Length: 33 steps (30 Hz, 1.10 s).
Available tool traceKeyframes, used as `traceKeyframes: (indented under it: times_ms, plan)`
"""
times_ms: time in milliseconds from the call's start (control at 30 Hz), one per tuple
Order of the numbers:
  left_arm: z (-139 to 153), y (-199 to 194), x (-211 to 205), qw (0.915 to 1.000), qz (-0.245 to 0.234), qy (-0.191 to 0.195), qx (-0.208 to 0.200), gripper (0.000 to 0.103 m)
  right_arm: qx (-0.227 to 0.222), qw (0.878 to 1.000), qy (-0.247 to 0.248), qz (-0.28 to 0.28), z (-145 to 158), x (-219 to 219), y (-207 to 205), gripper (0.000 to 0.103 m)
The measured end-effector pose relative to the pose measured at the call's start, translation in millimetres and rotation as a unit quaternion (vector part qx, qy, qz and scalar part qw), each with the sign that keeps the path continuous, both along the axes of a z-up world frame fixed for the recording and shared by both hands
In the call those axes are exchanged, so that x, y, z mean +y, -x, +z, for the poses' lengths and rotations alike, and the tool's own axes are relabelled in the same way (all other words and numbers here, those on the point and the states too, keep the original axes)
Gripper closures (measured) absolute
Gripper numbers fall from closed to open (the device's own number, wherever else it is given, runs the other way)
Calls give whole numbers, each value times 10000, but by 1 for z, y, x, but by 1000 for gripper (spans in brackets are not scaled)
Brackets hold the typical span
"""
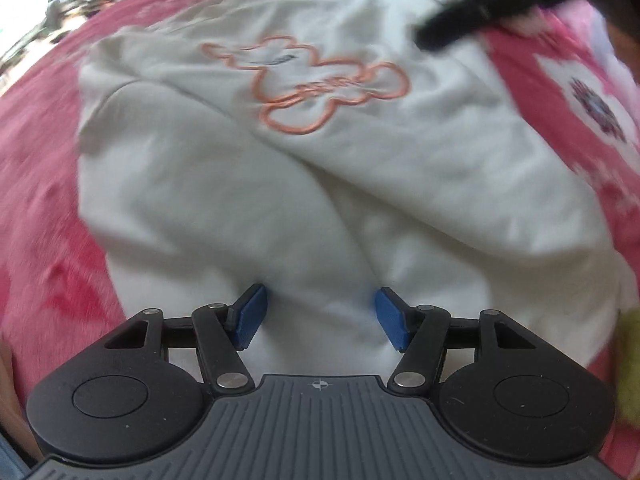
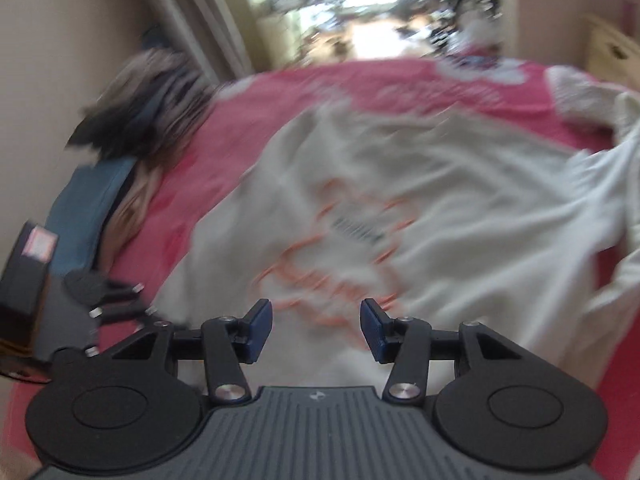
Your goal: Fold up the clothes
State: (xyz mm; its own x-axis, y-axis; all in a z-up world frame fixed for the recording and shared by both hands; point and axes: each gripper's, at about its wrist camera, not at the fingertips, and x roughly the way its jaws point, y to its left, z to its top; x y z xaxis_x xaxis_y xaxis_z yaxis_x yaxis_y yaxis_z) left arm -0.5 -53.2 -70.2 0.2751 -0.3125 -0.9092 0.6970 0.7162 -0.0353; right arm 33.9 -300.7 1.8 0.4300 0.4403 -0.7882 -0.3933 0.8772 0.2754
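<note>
A white sweatshirt [image 1: 304, 184] with an orange outline print [image 1: 316, 84] lies partly folded on a pink bedspread [image 1: 44, 184]. My left gripper [image 1: 320, 314] hovers over its near part with the blue pads [image 1: 252, 316] wide apart: open, no cloth pinched. The right wrist view is blurred; it shows the same sweatshirt [image 2: 460, 208] and print [image 2: 336, 248]. My right gripper [image 2: 316, 326] is open above the garment's near edge, with nothing between its pads. The left gripper [image 2: 116, 300] shows at the left of that view. In the left wrist view, the right gripper's black blurred body [image 1: 480, 12] crosses the top right.
A heap of dark clothes [image 2: 148, 96] and a blue garment [image 2: 88, 208] lie along the wall on the bed's left side. More pale cloth [image 2: 604, 148] is bunched at the right. A yellow object [image 1: 628, 364] sits by the bed's right edge. A bright doorway lies beyond.
</note>
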Motion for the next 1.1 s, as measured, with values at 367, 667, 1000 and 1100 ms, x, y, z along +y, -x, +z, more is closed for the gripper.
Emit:
traceKeyframes:
  times_ms: [367,667,1000,1100]
  plan:
    - [15,-10,46,9920,1226,226,192,95,144,9996,-84,-240,-6,1,-2,52]
    - [11,7,22,9952,742,347,540,44,284,9992,-165,-242,-12,1,-5,52]
    - [24,2,58,9845,1681,403,313,98,357,9992,-74,-146,-24,7,-2,52]
    - [52,-11,89,9728,2258,490,-136,99,411,9989,-109,-175,-26,7,-4,52]
